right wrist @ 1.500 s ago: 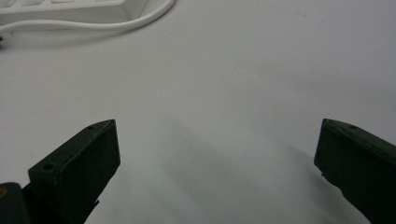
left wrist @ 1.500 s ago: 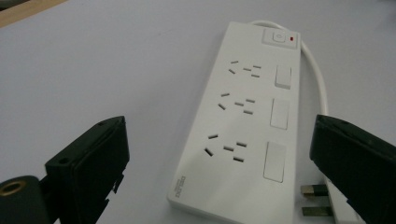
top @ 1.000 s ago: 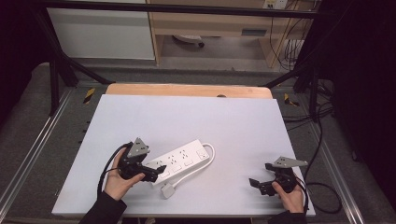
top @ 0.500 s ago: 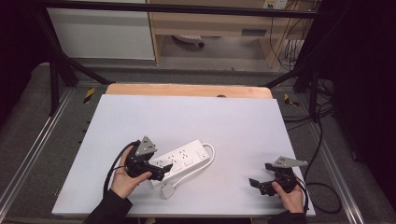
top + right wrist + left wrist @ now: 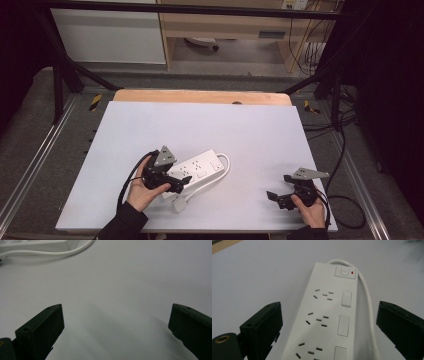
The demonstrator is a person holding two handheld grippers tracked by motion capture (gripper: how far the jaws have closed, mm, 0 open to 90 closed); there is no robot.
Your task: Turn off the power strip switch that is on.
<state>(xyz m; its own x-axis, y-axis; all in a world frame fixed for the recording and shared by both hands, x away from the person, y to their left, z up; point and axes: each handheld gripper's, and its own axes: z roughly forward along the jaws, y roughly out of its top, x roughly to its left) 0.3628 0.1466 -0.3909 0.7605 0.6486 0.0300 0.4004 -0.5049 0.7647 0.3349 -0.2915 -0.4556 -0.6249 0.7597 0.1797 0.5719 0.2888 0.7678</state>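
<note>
The white power strip (image 5: 197, 171) lies flat on the worktop (image 5: 250, 130), angled, w/ its switch end pointing away from the person and its cable (image 5: 226, 167) looped along one side back to a plug (image 5: 180, 204) near the front edge. The left gripper (image 5: 184, 184) is held at the strip's near end, jaws spread wide; in the left gripper view the strip body (image 5: 325, 315) is seen between the jaws, neither jaw touching it. The right gripper (image 5: 274, 196) is held well apart near the front right of the worktop, jaws also wide, nothing between them

Risks, as judged from this:
- The cable (image 5: 368, 305) runs just beside the strip on one jaw's side, so it could be pinched against the casing if the jaws are closed as they stand, giving a soft, uneven grip
- The smooth casing is gripped at one end only; the far end could sag or swing when lifted, and the strip could slip out
- The trailing plug could be dragged and snagged on the worktop edge
- The rocker switch (image 5: 345, 272) could be knocked if the approach is pushed too far fwd
</note>
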